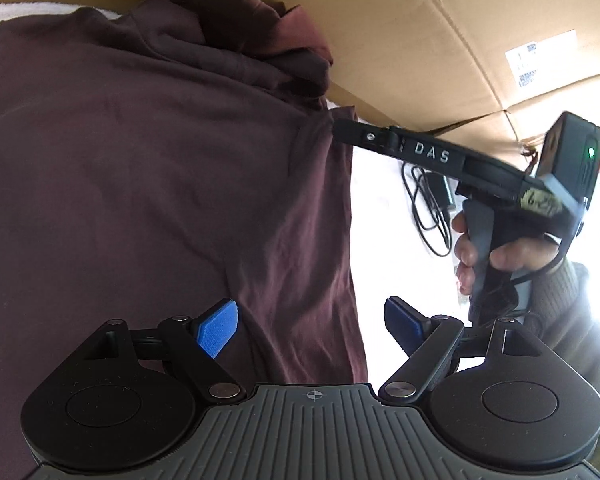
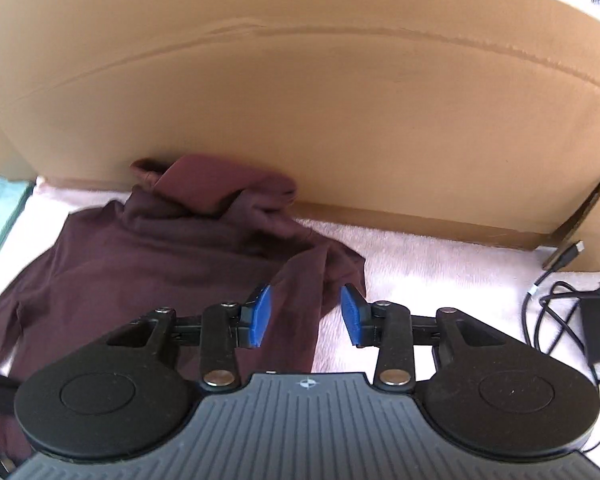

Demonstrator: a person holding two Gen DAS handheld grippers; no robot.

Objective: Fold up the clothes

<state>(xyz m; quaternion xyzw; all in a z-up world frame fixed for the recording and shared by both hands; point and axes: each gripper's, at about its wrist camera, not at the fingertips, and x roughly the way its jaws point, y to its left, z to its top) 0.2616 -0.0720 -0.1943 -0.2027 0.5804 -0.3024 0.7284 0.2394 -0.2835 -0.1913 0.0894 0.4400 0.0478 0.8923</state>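
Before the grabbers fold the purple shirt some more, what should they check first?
1. Left gripper open and empty: ok, nothing between its blue pads.
2. Right gripper let go: ok, jaws apart, cloth only lying under them.
3. Shirt lying flat: not ok, its top is bunched against the cardboard box.
4. Shirt's side edge straight: ok in the left view.
5. Black cable away from the shirt: ok, it lies apart on the white blanket.
6. Far sleeve tucked: cannot tell.
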